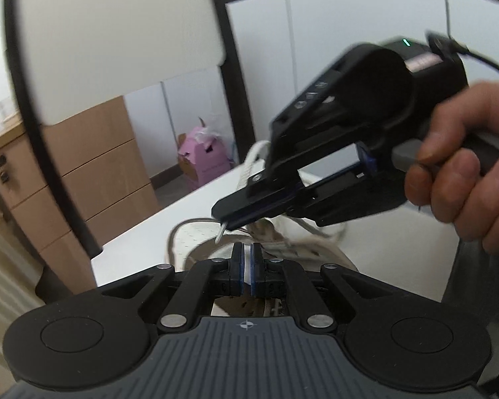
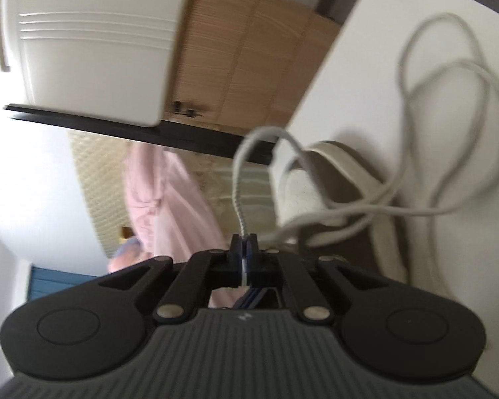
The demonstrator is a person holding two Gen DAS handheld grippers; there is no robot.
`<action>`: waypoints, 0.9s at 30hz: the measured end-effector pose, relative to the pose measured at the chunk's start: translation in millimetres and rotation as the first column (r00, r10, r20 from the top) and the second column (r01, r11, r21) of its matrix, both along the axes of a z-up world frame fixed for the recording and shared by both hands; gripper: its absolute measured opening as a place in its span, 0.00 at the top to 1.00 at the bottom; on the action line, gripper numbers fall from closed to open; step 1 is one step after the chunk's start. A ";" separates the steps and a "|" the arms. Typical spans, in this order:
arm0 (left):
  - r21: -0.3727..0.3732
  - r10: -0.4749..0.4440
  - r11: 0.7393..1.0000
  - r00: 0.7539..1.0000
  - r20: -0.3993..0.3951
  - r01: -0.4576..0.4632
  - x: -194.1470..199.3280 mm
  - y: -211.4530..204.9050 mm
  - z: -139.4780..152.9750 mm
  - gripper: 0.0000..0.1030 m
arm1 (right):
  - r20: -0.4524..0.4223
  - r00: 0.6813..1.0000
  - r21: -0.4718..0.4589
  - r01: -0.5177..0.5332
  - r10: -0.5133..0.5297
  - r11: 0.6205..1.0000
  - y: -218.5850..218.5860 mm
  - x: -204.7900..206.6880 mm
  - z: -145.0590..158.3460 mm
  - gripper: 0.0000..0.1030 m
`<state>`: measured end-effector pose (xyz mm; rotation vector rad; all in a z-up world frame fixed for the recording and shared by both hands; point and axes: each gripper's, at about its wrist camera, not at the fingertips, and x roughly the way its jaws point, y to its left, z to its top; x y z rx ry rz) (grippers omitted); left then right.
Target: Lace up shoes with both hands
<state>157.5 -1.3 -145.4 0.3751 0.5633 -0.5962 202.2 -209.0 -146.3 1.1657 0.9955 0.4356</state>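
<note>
Gripping shoelace [image 2: 238, 199]; no legible writing.

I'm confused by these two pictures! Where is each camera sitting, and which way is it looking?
Left wrist: sits on the left gripper, looks along its shut fingers at the shoe; right gripper and a hand show.
Right wrist: sits on the right gripper, rolled sideways, facing the lace it pinches.
Both share the shoe, lace and white table.
</note>
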 end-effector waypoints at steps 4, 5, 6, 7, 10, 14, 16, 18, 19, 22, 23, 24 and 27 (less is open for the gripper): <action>0.063 -0.020 0.998 1.000 -0.018 0.021 1.3 -11.9 -11.0 0.95 | -0.001 1.000 -0.057 0.010 -0.010 0.998 -7.2 0.1 0.7 0.97; 0.074 -0.018 0.997 1.000 -0.026 0.020 1.6 -14.1 -14.1 0.95 | 0.003 1.000 -0.070 0.009 -0.008 0.998 -7.7 0.3 0.8 0.97; 0.084 -0.017 0.996 0.999 -0.033 0.020 2.0 -15.9 -17.4 0.95 | 0.008 1.000 -0.080 0.006 -0.005 0.997 -8.4 0.5 1.3 0.97; 0.094 -0.017 0.995 0.999 -0.035 0.021 2.2 -16.6 -20.1 0.95 | 0.014 1.000 -0.089 0.001 0.000 0.996 -9.4 0.7 2.1 0.97; 0.088 -0.001 0.996 0.999 -0.054 0.006 5.1 -17.0 -23.7 0.95 | 0.040 0.999 -0.134 -0.023 0.029 0.991 -10.2 1.6 7.7 0.97; 0.079 0.014 0.997 0.997 -0.076 -0.008 9.9 -17.6 -26.0 0.95 | 0.077 0.994 -0.210 -0.059 0.077 0.976 -6.8 4.5 16.1 0.97; 0.075 0.017 0.997 0.996 -0.087 -0.010 11.8 -17.1 -26.4 0.95 | 0.094 0.990 -0.254 -0.077 0.104 0.964 -3.7 5.3 20.3 0.97; 0.071 0.017 0.997 0.996 -0.092 -0.010 13.1 -17.4 -26.4 0.95 | 0.111 0.986 -0.294 -0.089 0.127 0.952 -0.5 5.6 23.4 0.97; 0.071 0.017 0.997 0.996 -0.093 -0.011 13.4 -17.8 -26.2 0.95 | 0.119 0.984 -0.309 -0.093 0.136 0.946 0.3 5.3 24.7 0.97; 0.070 0.018 0.997 0.995 -0.095 -0.011 18.8 -16.8 -26.9 0.95 | 0.138 0.977 -0.352 -0.104 0.161 0.930 1.4 3.3 28.2 0.97; 0.069 0.019 0.998 0.995 -0.096 -0.012 19.8 -16.9 -26.8 0.95 | 0.145 0.975 -0.369 -0.107 0.171 0.923 3.3 3.4 29.6 0.97; 0.068 0.021 0.998 0.995 -0.098 -0.014 20.4 -16.6 -26.6 0.95 | 0.153 0.971 -0.389 -0.111 0.183 0.915 5.4 3.3 30.7 0.97; 0.066 0.023 0.998 0.995 -0.099 -0.017 24.4 -16.0 -27.6 0.95 | 0.178 0.958 -0.450 -0.123 0.224 0.885 12.3 2.3 33.6 0.97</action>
